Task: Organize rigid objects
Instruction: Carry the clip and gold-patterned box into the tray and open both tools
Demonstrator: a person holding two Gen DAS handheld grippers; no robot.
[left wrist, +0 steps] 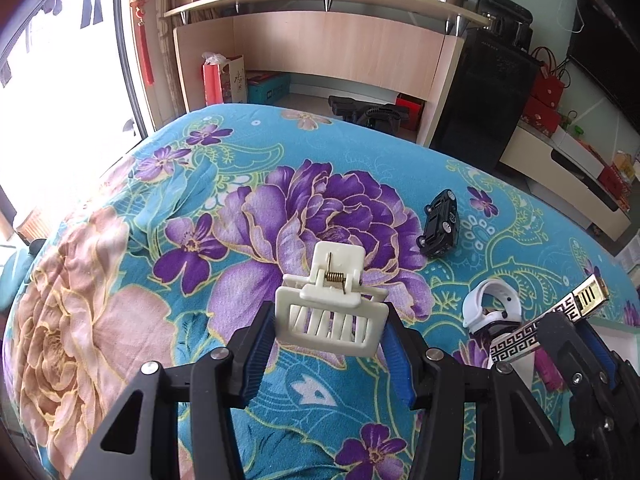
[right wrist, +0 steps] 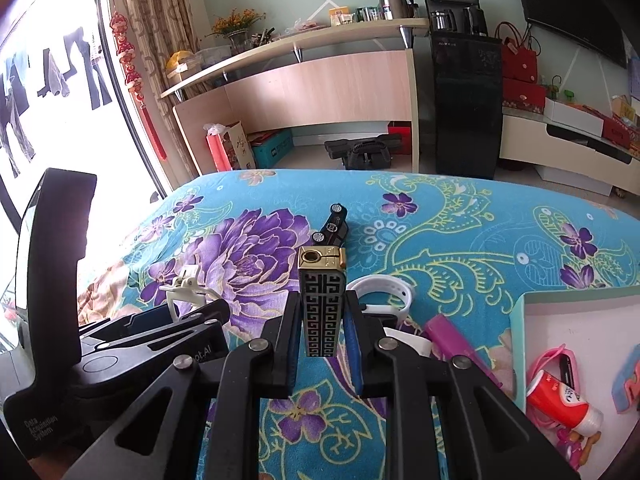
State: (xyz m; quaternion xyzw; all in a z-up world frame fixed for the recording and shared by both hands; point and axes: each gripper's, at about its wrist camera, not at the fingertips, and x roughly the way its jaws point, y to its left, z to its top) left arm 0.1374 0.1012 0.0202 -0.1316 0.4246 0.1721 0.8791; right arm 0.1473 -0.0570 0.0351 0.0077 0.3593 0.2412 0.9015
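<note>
Cream hair clip (left wrist: 332, 312) clamped between blue pads of left gripper (left wrist: 330, 344), above floral bedspread (left wrist: 120, 280); black toy car (left wrist: 440, 224) beyond. Patterned lighter (right wrist: 323, 308) pinched upright in right gripper (right wrist: 324, 344), white watch (right wrist: 384, 296) behind, box (right wrist: 532, 320) alongside.

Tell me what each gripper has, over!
Left gripper shut on white hair clip. Right gripper shut on patterned lighter. Nothing in the way.

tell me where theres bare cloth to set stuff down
Free: the flowered cloth left of the white clip, and right beyond the toy car. Crowded: around the white band, purple stick and box.
</note>
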